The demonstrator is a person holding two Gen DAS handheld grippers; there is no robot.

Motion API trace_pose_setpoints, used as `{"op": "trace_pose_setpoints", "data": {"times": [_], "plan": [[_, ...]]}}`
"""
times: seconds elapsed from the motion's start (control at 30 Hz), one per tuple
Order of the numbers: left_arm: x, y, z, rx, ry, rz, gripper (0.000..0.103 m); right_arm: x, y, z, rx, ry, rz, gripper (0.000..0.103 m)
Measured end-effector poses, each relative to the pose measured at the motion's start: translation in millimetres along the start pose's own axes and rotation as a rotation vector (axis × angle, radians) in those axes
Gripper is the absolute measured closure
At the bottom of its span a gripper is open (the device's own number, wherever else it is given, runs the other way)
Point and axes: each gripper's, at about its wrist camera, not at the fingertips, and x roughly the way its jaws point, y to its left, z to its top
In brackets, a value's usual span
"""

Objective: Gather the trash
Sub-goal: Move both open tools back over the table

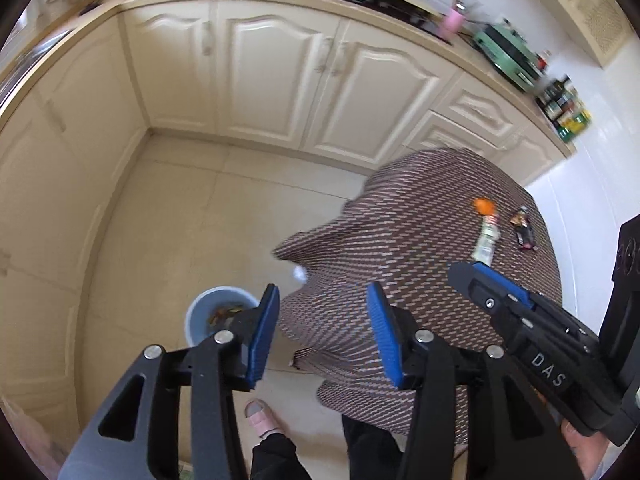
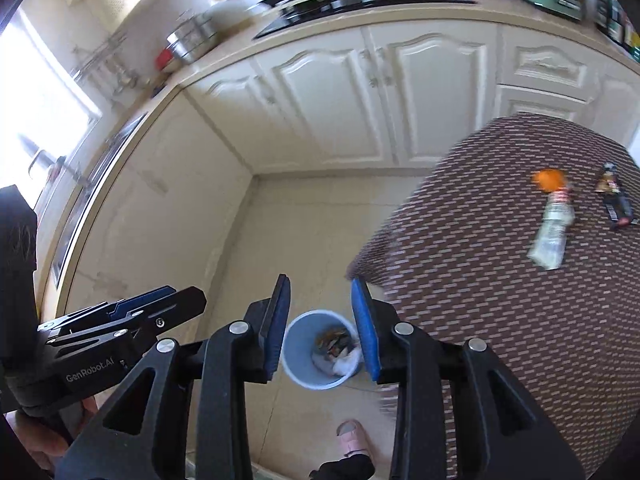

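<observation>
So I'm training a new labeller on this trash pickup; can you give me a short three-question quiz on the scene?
1. True or false: the round light-blue bin on the floor already holds trash.
2. How many trash items lie on the brown patterned tablecloth? A two, B three, C five.
3. What is between the pads of the left claw and of the right claw?

Key: 1 true. 2 B: orange peel, pale crumpled wrapper, dark wrapper. 3 Nothing; both are open.

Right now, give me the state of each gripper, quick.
Left gripper: open, nothing between its fingers.
Right gripper: open, nothing between its fingers.
</observation>
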Motion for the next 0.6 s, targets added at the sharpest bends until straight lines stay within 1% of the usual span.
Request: {"op": "trace_pose_setpoints", "data": {"times": [0.17, 0.2, 0.33, 0.37, 0.5, 0.57, 0.6], "plan": [[35, -82, 10, 0.057, 0.039, -0.032, 0.05, -23, -92, 17, 0.053, -0.016, -0.058, 0.071], [49, -108, 12, 0.073, 0.059, -0.047, 0.05, -26, -108, 18, 0.063, -0.015, -0.069, 0.07], [96, -177, 16, 0.12, 0.117, -0.07, 0.05, -41, -188, 24, 0.113, -0.01, -0.124, 0.07], [109, -194, 17, 0.129, 0.13, -0.077, 0.05, -43, -198, 25, 0.118, -0.009, -0.132, 0.07], [147, -238, 15, 0.155, 0.16, -0.074, 0.05, -52, -256, 32, 0.145, 0.005, -0.172, 0.07], [164, -252, 15, 0.16, 0.174, -0.064, 0.05, -53, -278, 35, 0.147, 0.003, -0.194, 0.066], [173, -259, 16, 0.163, 0.18, -0.049, 0.05, -53, -284, 37, 0.147, 0.001, -0.201, 0.061]]}}
